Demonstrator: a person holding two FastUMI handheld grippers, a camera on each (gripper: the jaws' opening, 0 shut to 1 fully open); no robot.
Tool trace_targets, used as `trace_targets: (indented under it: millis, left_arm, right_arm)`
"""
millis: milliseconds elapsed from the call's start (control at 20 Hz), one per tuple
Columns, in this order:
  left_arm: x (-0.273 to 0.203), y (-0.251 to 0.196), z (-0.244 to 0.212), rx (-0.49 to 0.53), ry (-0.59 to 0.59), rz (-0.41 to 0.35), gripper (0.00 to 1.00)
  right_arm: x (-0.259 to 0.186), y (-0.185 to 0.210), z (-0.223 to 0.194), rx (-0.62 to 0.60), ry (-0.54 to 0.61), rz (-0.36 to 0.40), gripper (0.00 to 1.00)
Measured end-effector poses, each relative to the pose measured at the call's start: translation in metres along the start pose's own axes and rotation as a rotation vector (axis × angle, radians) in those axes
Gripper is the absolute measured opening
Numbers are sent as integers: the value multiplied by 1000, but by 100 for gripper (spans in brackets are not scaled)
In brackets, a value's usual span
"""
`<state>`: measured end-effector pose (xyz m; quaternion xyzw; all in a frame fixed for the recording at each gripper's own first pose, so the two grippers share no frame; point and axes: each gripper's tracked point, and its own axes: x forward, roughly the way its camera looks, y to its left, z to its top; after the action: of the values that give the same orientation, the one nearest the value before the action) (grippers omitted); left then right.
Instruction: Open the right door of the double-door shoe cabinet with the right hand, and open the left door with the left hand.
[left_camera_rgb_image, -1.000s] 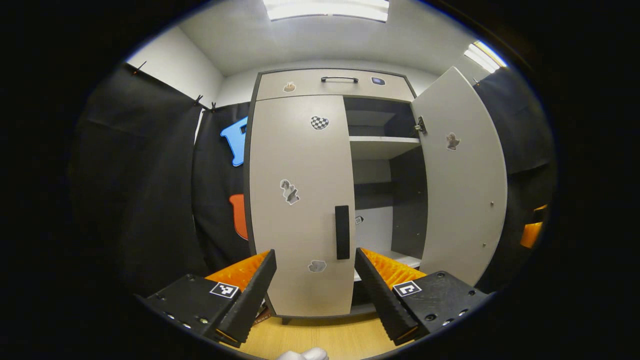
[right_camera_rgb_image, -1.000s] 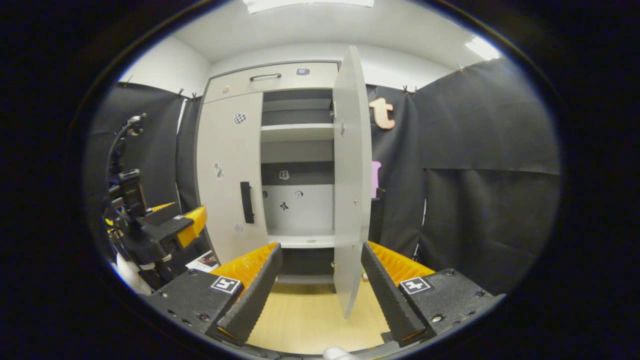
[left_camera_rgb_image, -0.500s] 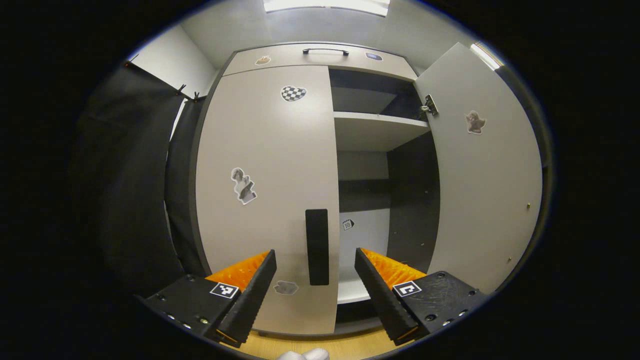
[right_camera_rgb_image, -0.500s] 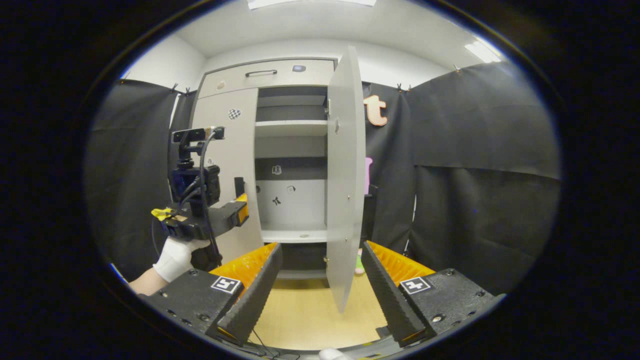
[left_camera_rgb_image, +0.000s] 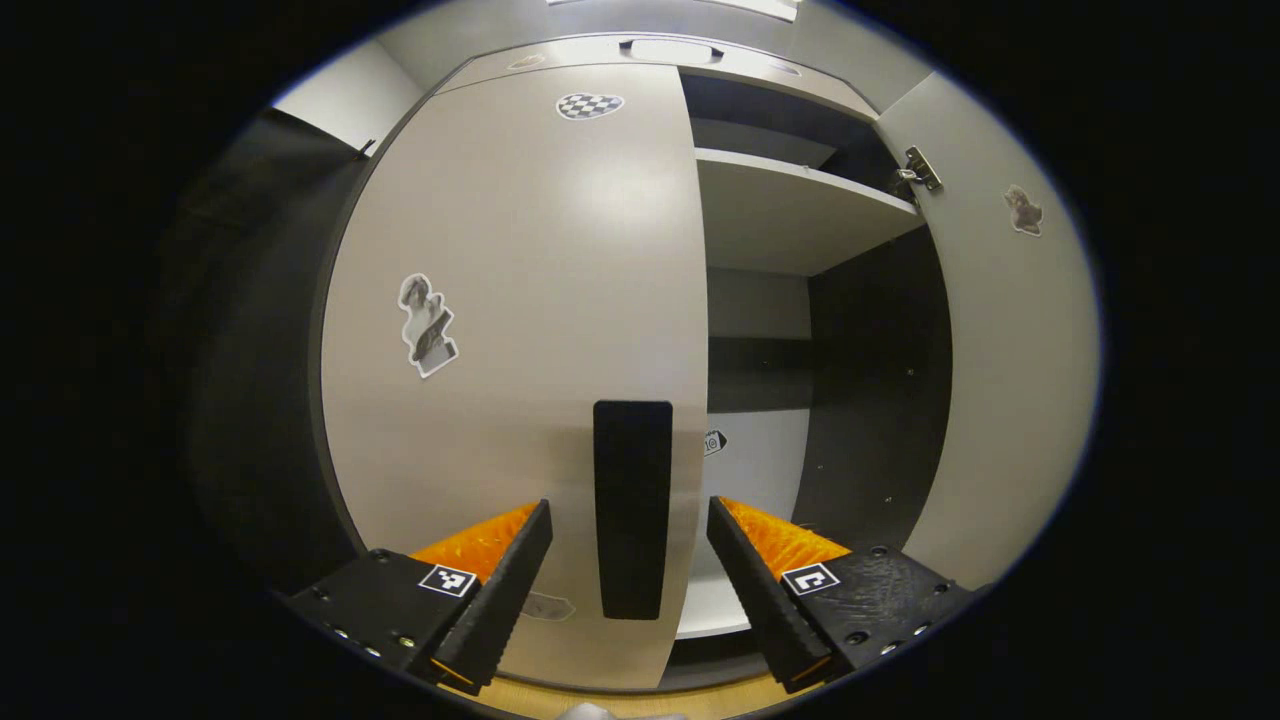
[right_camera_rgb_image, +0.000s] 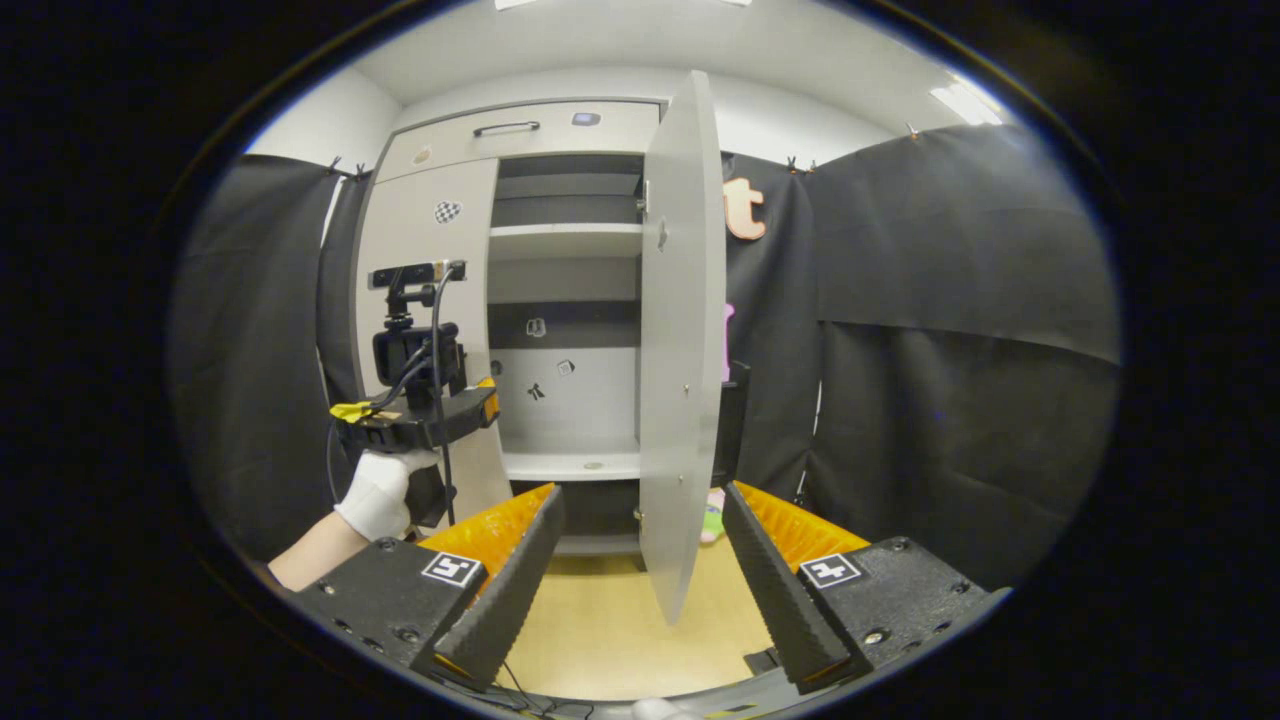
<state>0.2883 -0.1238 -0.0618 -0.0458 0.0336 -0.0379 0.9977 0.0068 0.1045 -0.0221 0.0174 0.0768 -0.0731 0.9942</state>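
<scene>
Grey and closed, the left door (left_camera_rgb_image: 520, 330) faces my left claw (left_camera_rgb_image: 628, 590), whose fingers stand spread on either side of the black handle (left_camera_rgb_image: 632, 508) without touching it. I see the right door (right_camera_rgb_image: 680, 340) swung wide open, edge-on between the spread fingers of my right claw (right_camera_rgb_image: 642, 585), which grips nothing. In the right gripper view, a white-gloved hand (right_camera_rgb_image: 378, 498) holds the left claw up near the left door's handle.

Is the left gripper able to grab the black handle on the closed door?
Probably yes. The left gripper is open, the black handle sits between its fingers, and nothing blocks the left door.
</scene>
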Motion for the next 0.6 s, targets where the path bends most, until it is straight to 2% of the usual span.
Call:
trace_targets:
  millis: [50, 100, 150, 200, 350, 500, 550, 600]
  left_arm:
    - [-2, 1, -4, 6, 19, 8, 68]
    - [0, 1, 1, 18, -10, 13, 67]
    - [1, 2, -1, 26, -1, 12, 60]
    - [-3, 1, -3, 28, -3, 14, 60]
    - [-2, 0, -1, 39, 2, 14, 34]
    - [1, 3, -4, 25, 15, 0, 29]
    - [-3, 2, -4, 26, 7, -3, 22]
    - [-6, 2, -3, 28, 2, -10, 21]
  right_arm:
    - [0, 1, 1, 1, -4, 4, 100]
    - [2, 0, 2, 1, -10, 5, 100]
    - [3, -1, 2, 0, -10, 6, 100]
    - [3, 0, 1, -1, -8, 8, 100]
    - [3, -1, -1, 3, 0, 16, 100]
    - [3, -1, -3, 5, 5, 31, 100]
    - [2, -1, -2, 5, 1, 34, 100]
    - [1, -1, 0, 1, -6, 39, 100]
